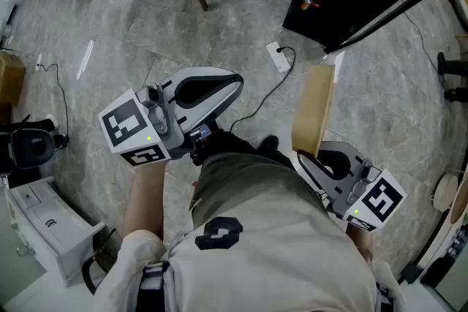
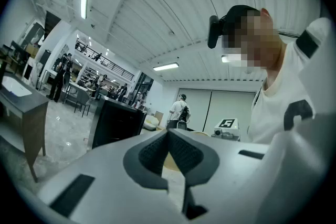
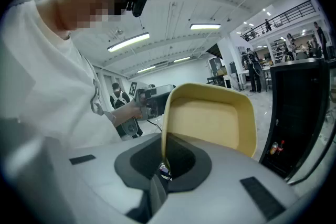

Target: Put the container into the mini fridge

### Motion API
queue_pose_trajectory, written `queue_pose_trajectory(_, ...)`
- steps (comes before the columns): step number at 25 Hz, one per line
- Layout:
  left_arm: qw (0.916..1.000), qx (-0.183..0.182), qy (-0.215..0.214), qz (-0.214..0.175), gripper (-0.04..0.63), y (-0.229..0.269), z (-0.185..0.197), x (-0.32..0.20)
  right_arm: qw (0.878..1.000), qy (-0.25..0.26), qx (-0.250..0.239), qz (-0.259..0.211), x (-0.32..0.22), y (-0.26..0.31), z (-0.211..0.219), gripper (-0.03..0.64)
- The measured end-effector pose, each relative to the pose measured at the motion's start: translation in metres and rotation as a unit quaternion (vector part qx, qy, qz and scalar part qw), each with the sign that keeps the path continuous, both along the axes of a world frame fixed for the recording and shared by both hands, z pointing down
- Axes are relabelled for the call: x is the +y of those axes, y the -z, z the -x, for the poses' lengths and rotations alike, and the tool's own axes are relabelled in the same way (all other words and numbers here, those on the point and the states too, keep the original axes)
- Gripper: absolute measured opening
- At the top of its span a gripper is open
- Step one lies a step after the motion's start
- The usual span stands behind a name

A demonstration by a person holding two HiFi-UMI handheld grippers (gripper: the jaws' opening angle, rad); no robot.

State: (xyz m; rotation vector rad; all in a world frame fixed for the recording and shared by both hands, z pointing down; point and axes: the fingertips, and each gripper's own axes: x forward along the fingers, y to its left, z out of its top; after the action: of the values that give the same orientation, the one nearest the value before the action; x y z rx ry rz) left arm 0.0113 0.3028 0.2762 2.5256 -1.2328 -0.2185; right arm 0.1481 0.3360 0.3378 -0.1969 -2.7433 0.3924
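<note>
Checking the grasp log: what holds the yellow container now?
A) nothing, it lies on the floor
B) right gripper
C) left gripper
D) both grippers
B: the right gripper is shut on the container, gripping its rim; the left gripper is shut and empty.
</note>
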Motion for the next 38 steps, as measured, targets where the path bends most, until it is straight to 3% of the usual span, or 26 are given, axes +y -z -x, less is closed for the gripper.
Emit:
queue_pose_trajectory(9,0.9995,0.011,-0.020,0.022,0.058,-0.038,0.101,0.098,0.999,0.032,0.035,-0.015,0.101,-0.024,0.126,0.031)
queue_pose_trajectory(16,0.9983,-0.006,-0.047,0.034,0.058,-0.063,0.141,0.154,0.998,0.040,0.053,-0.016,0.172,-0.044,0.192,0.032)
queue_pose_trajectory(18,0.9978,-0.008,-0.055,0.034,0.058,-0.061,0.144,0.163,0.996,0.045,0.072,-0.027,0.184,-0.046,0.196,0.032)
queue_pose_trajectory(27,0.9963,-0.017,-0.072,0.043,0.058,-0.058,0.137,0.155,0.996,0.013,0.069,-0.045,0.172,-0.039,0.198,0.032)
queue_pose_trajectory(33,0.9965,-0.030,-0.054,0.056,0.058,-0.049,0.127,0.109,0.997,0.031,0.056,-0.051,0.129,-0.026,0.189,0.032)
queue_pose_trajectory(38,0.9959,-0.052,-0.048,0.056,0.058,-0.037,0.089,0.072,0.997,0.042,0.039,-0.056,0.091,-0.012,0.160,0.032)
